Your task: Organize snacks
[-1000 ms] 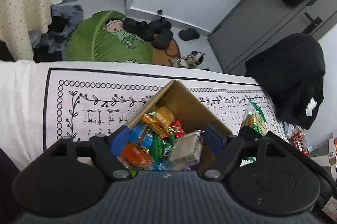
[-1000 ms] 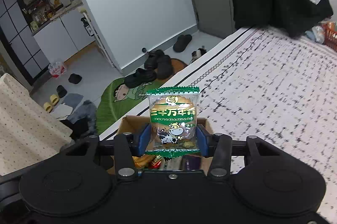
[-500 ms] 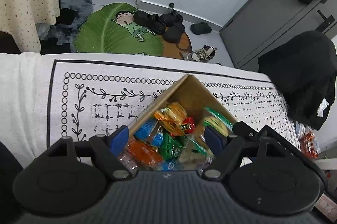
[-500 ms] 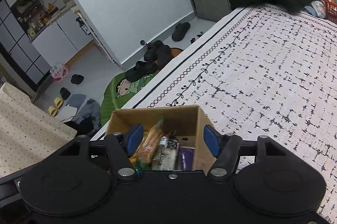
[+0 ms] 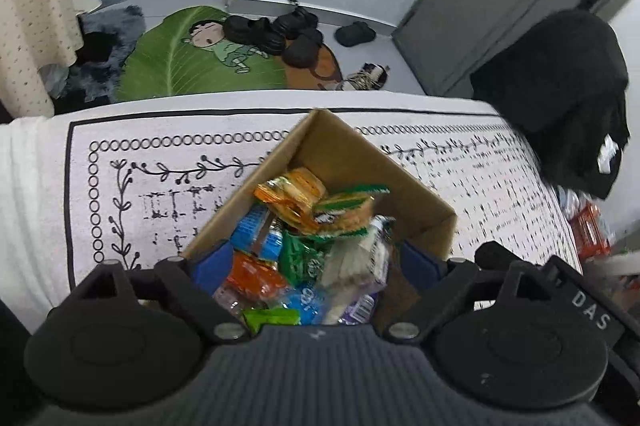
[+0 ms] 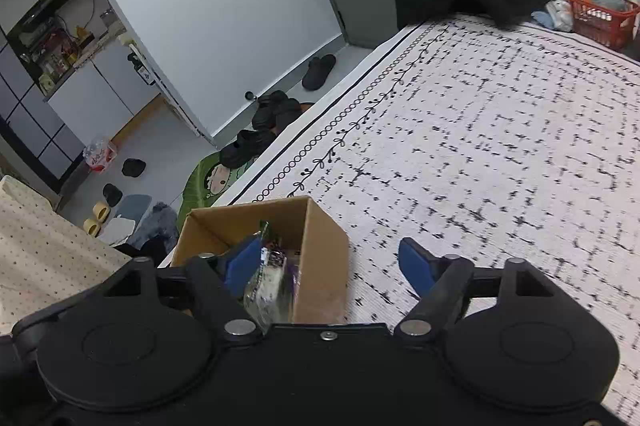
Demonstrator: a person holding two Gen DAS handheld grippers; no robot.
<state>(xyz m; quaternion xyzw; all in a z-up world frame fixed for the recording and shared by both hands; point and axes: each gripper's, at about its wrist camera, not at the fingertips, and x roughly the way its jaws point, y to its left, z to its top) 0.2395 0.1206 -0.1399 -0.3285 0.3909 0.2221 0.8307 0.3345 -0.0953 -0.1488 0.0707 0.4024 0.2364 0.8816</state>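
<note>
Below, the left claw (image 5: 316, 262) hangs spread over a cardboard box (image 5: 344, 153) packed with snack packets (image 5: 308, 238), a green-edged biscuit packet (image 5: 344, 209) on top. Right claw (image 6: 328, 266), also spread and empty, straddles the box's wall above the patterned cloth (image 6: 500, 145).

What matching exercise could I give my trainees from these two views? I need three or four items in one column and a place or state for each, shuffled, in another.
Column one:
1. green cookie packet
2. cardboard box
3. right gripper
4. red basket

Column two:
A. open, holding nothing
B. far end of the patterned cloth
C. on top of the snack pile
D. standing on the patterned cloth near its bordered edge, full of snacks

Pairs: 1-C, 2-D, 3-A, 4-B
</note>
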